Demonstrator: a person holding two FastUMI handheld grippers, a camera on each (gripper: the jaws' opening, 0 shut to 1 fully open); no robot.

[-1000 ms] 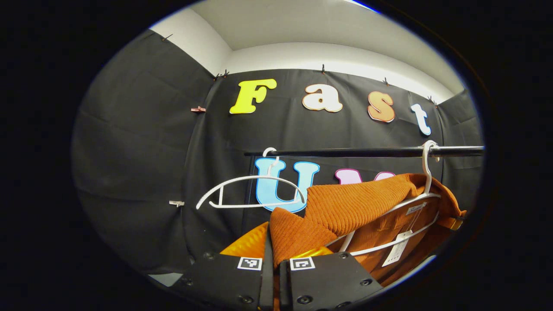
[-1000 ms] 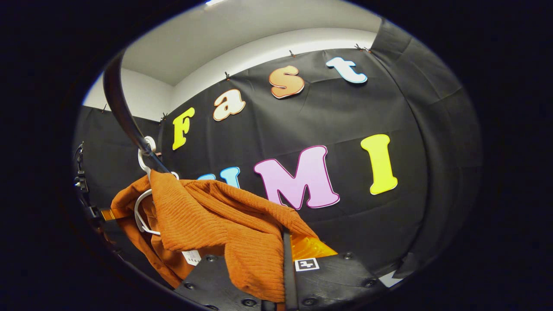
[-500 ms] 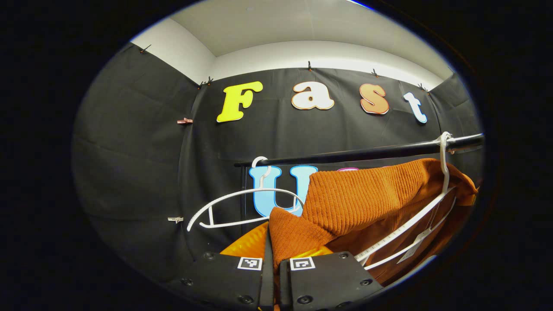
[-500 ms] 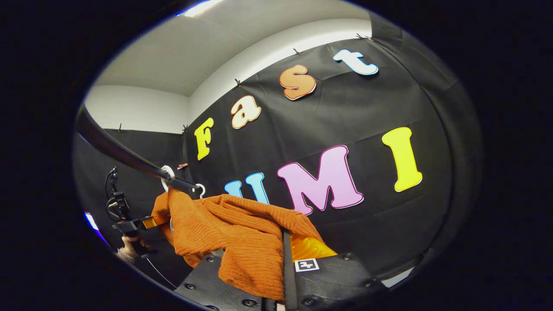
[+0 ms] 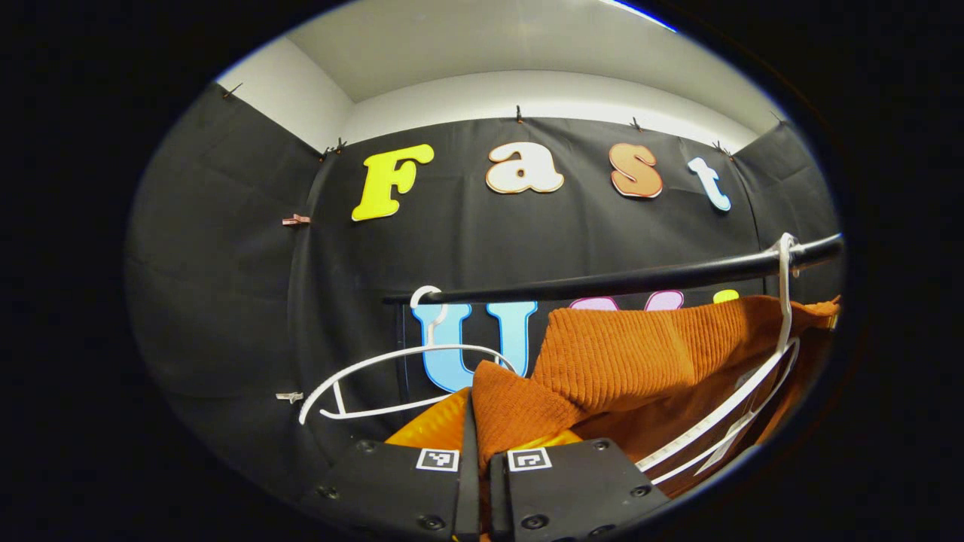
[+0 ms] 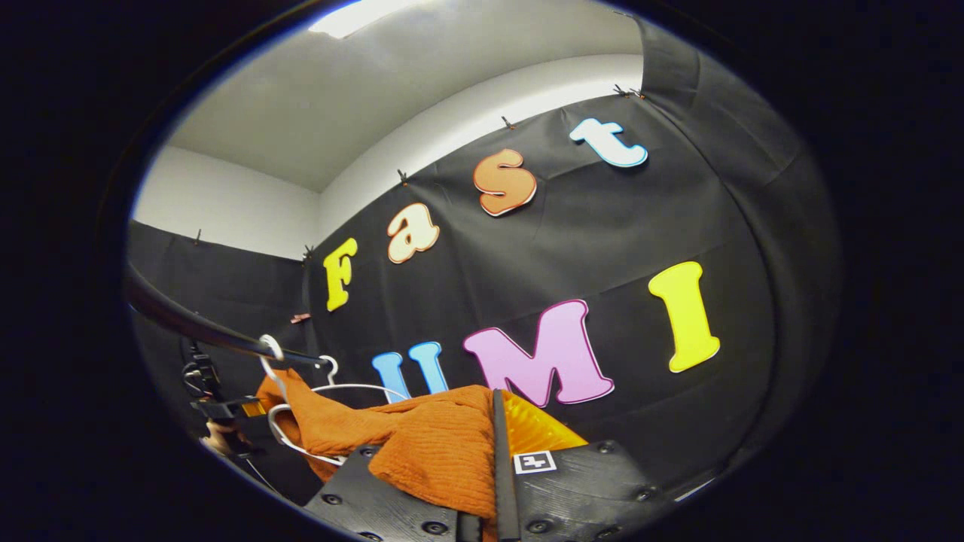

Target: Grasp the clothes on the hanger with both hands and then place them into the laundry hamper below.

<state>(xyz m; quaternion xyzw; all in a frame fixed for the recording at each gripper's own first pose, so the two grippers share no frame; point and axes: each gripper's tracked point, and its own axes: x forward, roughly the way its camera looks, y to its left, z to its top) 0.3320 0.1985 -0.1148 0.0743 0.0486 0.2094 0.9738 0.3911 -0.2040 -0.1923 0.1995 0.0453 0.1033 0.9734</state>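
As sweater (image 5: pixel 625 354) drops — rail (image 5: pixel 602 282) rises.

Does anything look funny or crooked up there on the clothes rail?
Yes. The orange ribbed knit sweater is bunched up and half dragged off its white plastic hanger, which tilts on the black metal rail. Both hand-held grippers pinch its cloth.

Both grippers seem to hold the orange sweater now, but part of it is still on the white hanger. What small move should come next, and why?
Probably draw both grippers a little further toward the person and downward. The left gripper and the right gripper are each shut on the orange sweater, but its far part still drapes over the white hanger hooked on the black rail, so it must slip free first.
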